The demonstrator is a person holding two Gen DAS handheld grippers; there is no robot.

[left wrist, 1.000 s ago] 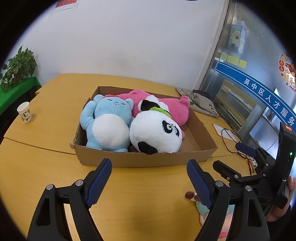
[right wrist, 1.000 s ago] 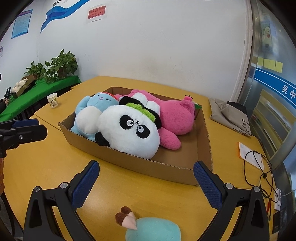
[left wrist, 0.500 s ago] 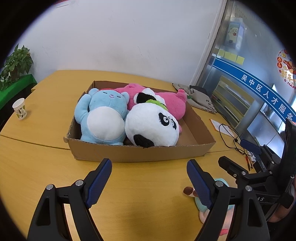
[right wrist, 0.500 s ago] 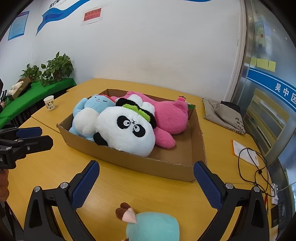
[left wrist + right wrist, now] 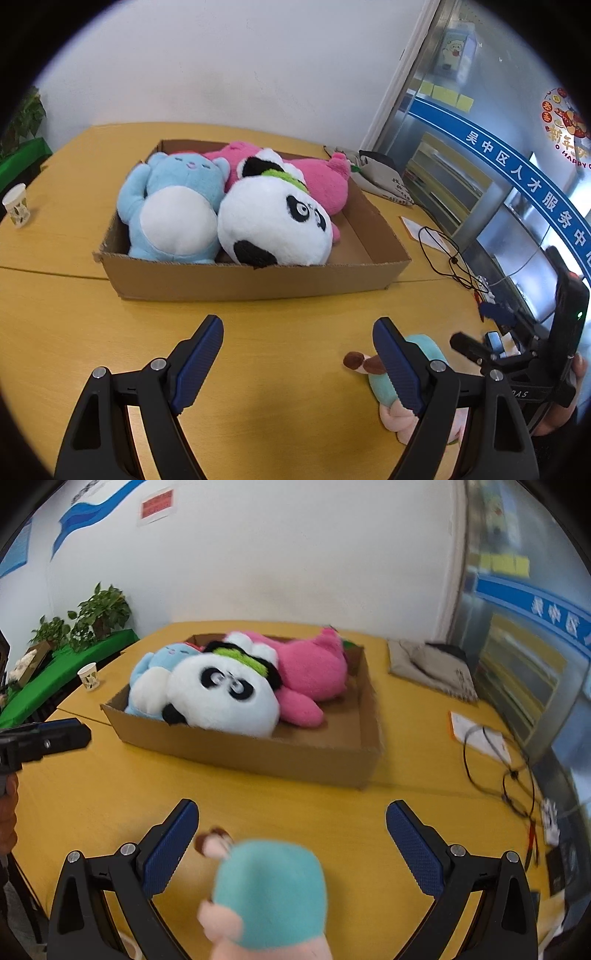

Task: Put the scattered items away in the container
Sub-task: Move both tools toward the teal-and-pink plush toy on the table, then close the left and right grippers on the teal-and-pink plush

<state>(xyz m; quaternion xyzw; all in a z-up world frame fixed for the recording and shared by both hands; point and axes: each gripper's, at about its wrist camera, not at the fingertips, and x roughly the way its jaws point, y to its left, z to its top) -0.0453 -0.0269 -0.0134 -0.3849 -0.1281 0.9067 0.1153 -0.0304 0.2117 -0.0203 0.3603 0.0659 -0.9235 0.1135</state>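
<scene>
A shallow cardboard box (image 5: 255, 282) (image 5: 306, 760) on the yellow table holds a blue plush (image 5: 177, 210), a panda plush (image 5: 273, 225) (image 5: 221, 698) and a pink plush (image 5: 325, 177) (image 5: 310, 668). A teal and pink plush (image 5: 269, 890) (image 5: 384, 387) lies loose on the table in front of the box. My right gripper (image 5: 291, 834) is open and straddles this plush, pads clear of it on both sides. My left gripper (image 5: 297, 350) is open over bare table, left of the loose plush, whose body its right finger partly hides.
A paper cup (image 5: 16, 205) (image 5: 89, 676) stands at the table's left edge. A grey cloth bag (image 5: 432, 668), a white card (image 5: 480, 734) and a black cable (image 5: 498, 775) lie to the right of the box. Potted plants (image 5: 92, 620) sit on a green surface at the far left.
Both grippers have come lower and closer to the table. The right one has shifted so the teal plush now lies between its fingers. Both stay open.
</scene>
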